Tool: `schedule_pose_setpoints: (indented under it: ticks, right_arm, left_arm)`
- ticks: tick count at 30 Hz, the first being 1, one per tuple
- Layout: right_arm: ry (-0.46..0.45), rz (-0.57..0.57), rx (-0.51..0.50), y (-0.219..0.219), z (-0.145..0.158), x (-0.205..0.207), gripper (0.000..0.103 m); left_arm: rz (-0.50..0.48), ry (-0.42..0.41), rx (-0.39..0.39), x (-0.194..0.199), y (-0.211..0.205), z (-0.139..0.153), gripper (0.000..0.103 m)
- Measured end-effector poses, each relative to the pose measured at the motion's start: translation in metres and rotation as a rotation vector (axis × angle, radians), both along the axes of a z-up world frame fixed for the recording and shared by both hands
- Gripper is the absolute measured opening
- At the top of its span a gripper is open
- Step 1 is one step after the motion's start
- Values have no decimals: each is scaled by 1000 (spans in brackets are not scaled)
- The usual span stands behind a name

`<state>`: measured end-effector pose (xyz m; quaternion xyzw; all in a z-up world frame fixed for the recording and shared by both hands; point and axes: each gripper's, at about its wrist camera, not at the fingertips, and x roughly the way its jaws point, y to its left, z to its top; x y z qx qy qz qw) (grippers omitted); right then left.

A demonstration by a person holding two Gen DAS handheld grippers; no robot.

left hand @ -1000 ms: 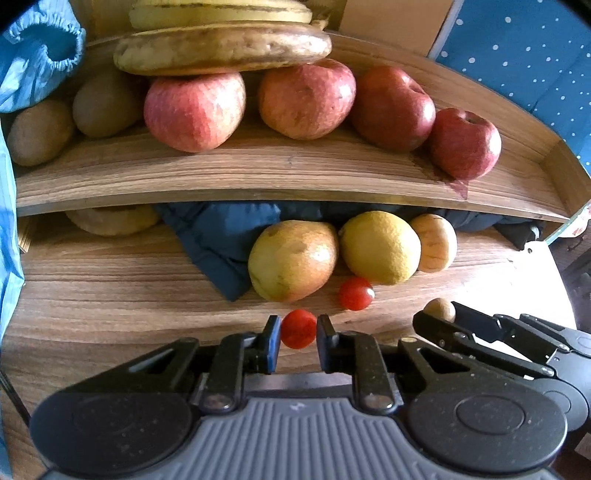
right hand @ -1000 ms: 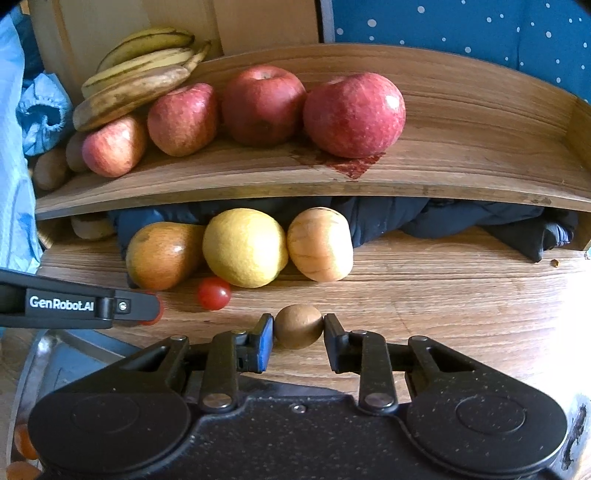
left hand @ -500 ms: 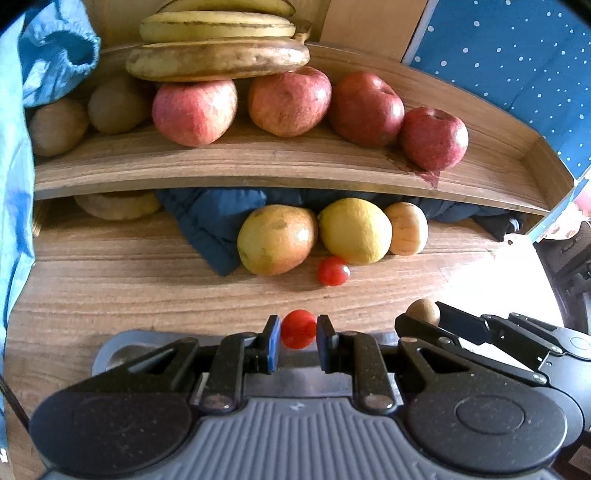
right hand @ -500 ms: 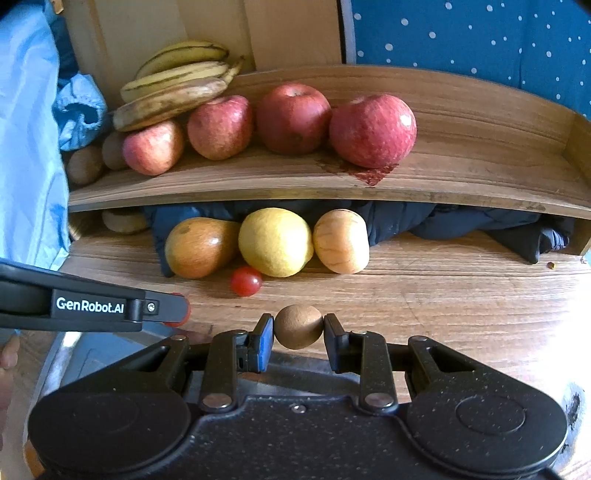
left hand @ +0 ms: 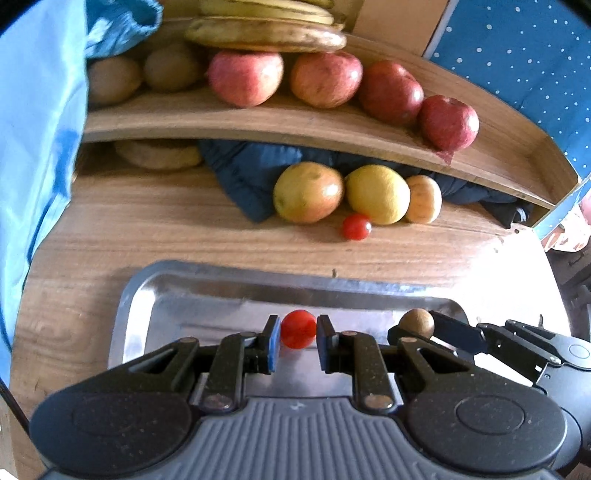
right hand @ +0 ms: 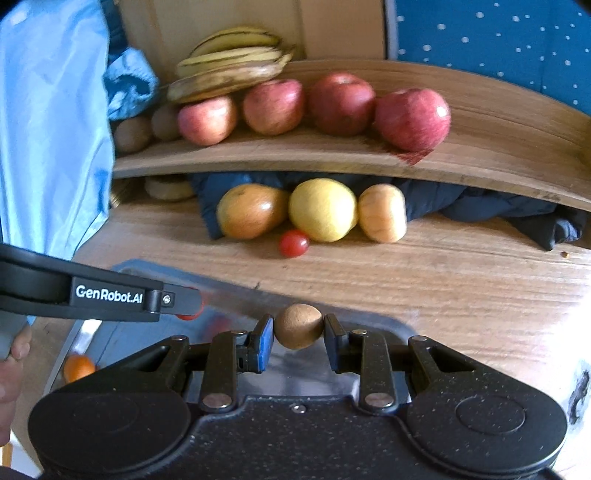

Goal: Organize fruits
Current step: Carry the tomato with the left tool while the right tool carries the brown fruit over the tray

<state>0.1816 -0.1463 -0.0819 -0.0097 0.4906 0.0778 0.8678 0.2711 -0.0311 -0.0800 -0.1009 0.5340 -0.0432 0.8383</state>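
Wooden table [left hand: 147, 229], with a raised wooden shelf [left hand: 258, 125] along its far side. The shelf carries a row of red apples [left hand: 325, 79] with bananas [left hand: 266, 35] stacked on top and some brown fruit at its left end. Under the shelf lip, against a dark blue cloth [left hand: 243, 173]: three large fruits in a row, an orange-green one, a yellow one [left hand: 376, 194] and a pale tan one.

Metal tray [left hand: 207, 299] on the near part of the table, mostly bare where it shows. One small orange fruit [right hand: 78, 367] sits at its left end, seen from the right wrist view only.

Left gripper [left hand: 295, 341]: jaws narrow, closed on a cherry tomato [left hand: 298, 328], held over the tray's middle. Right gripper [right hand: 299, 341]: jaws narrow, clamped on a small brown round fruit [right hand: 298, 326], over the tray's far right edge.

Judgement: step in hand is carrying two small fruits to the tray. Next move calls for lowering each close to the tray floor before the jaws part, since both are round and would likely roll if dropped.

Tomato: glossy, bright red, smooth, unmarked. Brown fruit: matte, slightly rough skin, near spherical. A second cherry tomato [left hand: 355, 227] lies loose on the table, touching the yellow fruit; it looks like the next pick.
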Motion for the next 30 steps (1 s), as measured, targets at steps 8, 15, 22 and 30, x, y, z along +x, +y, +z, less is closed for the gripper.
schedule_pose_setpoints:
  ticks: [8,15,22,30]
  right_arm:
    - [38,74,13,20,-5,-17,31]
    - [74,122,17,30,-10,-27,31]
    - [88,152,18,35,-10,-33,31]
    - [103,163,16,35,-12,-41,31]
  left_arm:
    - [50,25,7,-22,13,-5,22]
    - [83,33,13,-32,17,-6,22]
    - [101,37,19,-39,16,-7,22]
    - [116,37,19,-48,16,-9,22]
